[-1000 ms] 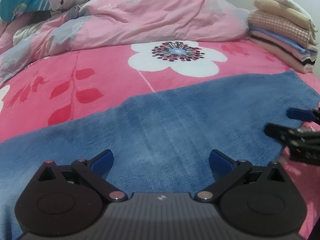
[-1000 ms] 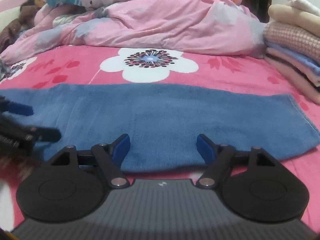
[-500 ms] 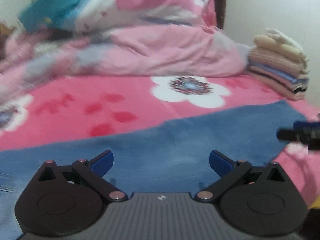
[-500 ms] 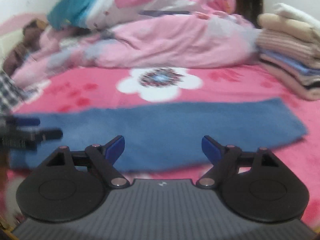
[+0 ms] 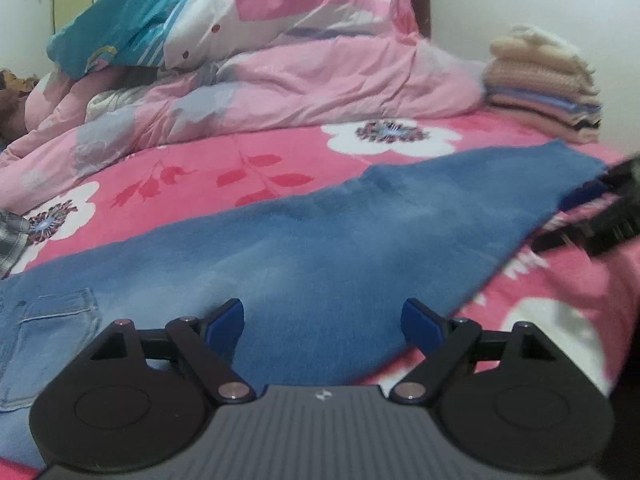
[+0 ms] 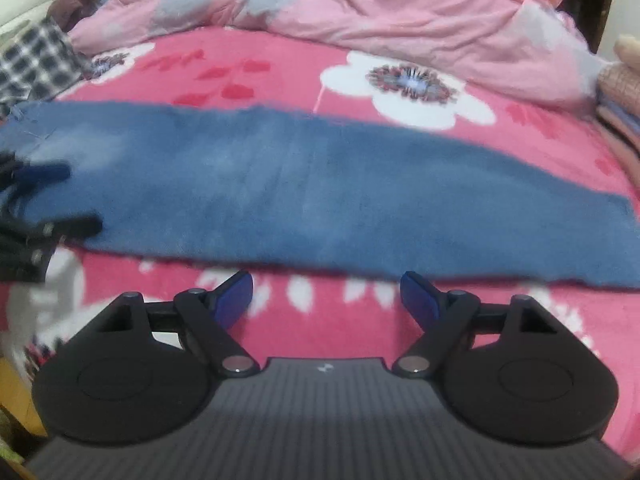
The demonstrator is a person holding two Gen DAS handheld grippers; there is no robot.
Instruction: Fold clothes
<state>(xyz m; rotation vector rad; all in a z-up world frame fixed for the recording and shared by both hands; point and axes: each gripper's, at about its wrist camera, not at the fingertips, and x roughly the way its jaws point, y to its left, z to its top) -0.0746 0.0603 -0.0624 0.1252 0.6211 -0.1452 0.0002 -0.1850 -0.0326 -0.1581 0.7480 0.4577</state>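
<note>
The blue jeans lay flat across the pink flowered bedspread, long axis running side to side, pocket end toward the plaid cloth, other end toward the folded stack. Left gripper hovered over the jeans, jaws wide but closing, nothing between them. Right gripper sat just short of the jeans' near edge, jaws apart and closing, empty.
</note>
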